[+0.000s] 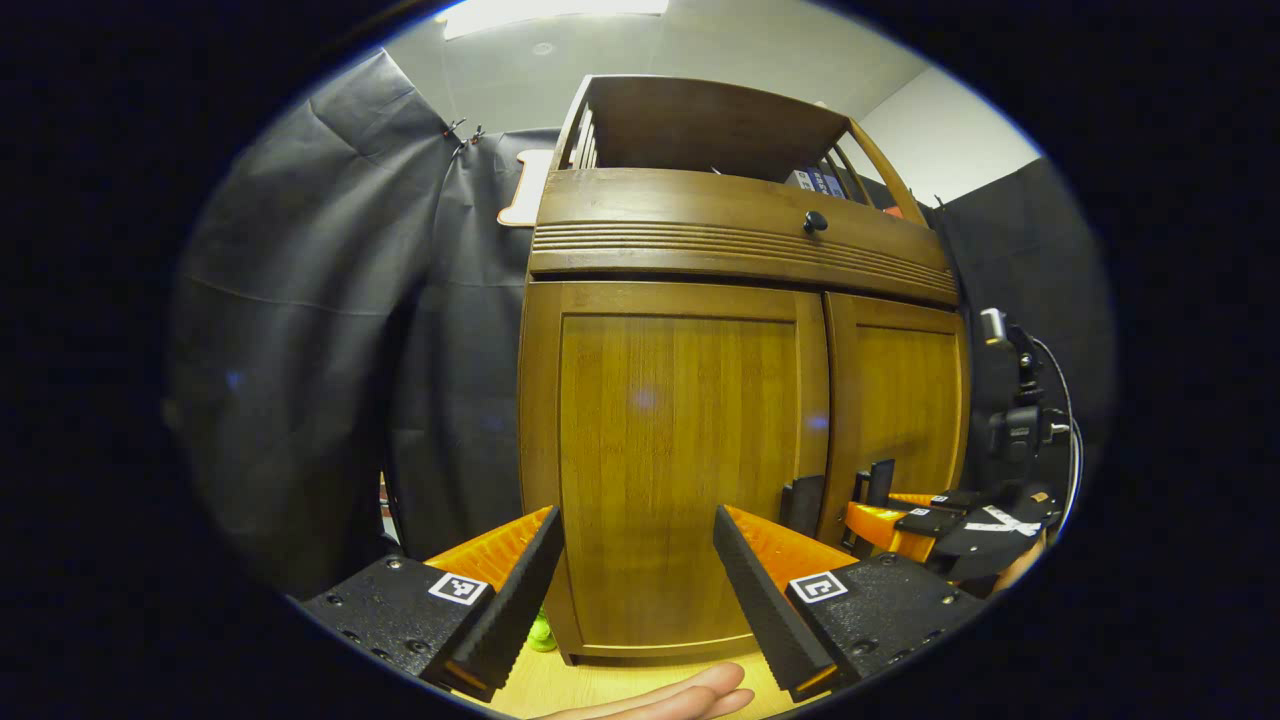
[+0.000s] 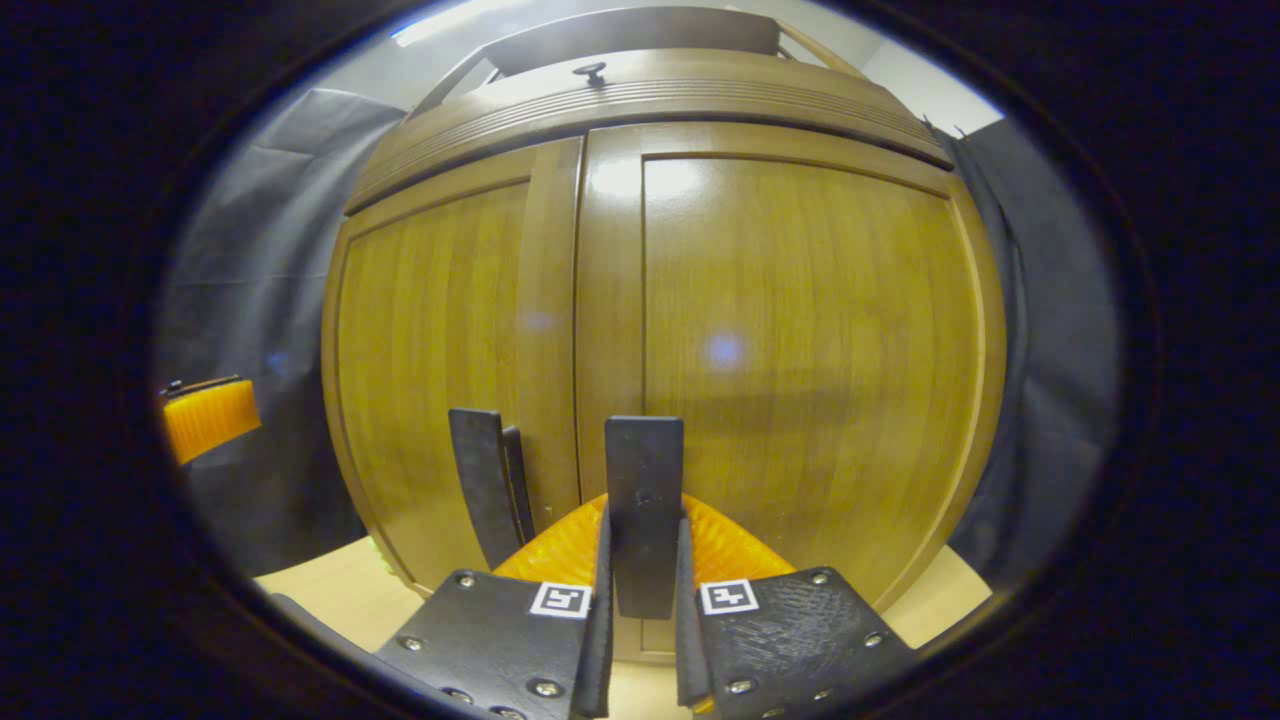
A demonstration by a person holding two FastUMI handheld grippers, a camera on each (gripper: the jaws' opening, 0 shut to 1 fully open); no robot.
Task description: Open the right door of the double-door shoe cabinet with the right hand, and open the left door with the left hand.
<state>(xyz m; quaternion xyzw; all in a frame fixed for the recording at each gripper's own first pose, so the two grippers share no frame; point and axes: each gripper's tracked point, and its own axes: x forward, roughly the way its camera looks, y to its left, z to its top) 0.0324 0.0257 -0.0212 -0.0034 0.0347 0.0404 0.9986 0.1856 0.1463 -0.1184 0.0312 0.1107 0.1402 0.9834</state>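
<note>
The right gripper (image 2: 643, 590) is closed on the dark, flat, upright handle (image 2: 644, 480) of the right door (image 2: 810, 340); both fingers press on its sides. The same gripper is seen in the left gripper view (image 1: 880, 500), low at the front of that door, with the holding hand partly visible behind it. A second dark handle (image 2: 487, 480) of the same flat shape stands on the left door (image 2: 430, 340), just beside the seam between the two doors.

The left gripper (image 1: 637, 570) is wide open and holds nothing. Its fingers stand apart in front of the left door (image 1: 680, 450), not touching it. Some fingertips of a hand (image 1: 690, 695) show below, between the two fingers.

Both doors of the shoe cabinet (image 1: 740, 250) look closed and flush with each other. The cabinet stands on a pale wooden surface (image 2: 340, 590). It is of brown wood with a smooth, glossy finish and vertical grain; each door has a framed flat panel. Above the doors runs a ribbed band with a small dark round knob (image 1: 815, 222), and over it an open shelf with slatted sides. Dark, wrinkled cloth (image 1: 300, 330) hangs behind and beside the cabinet, and a pale ceiling with a light is above. A small green object (image 1: 541, 632) lies at the cabinet's lower left corner; I cannot tell what it is.
</note>
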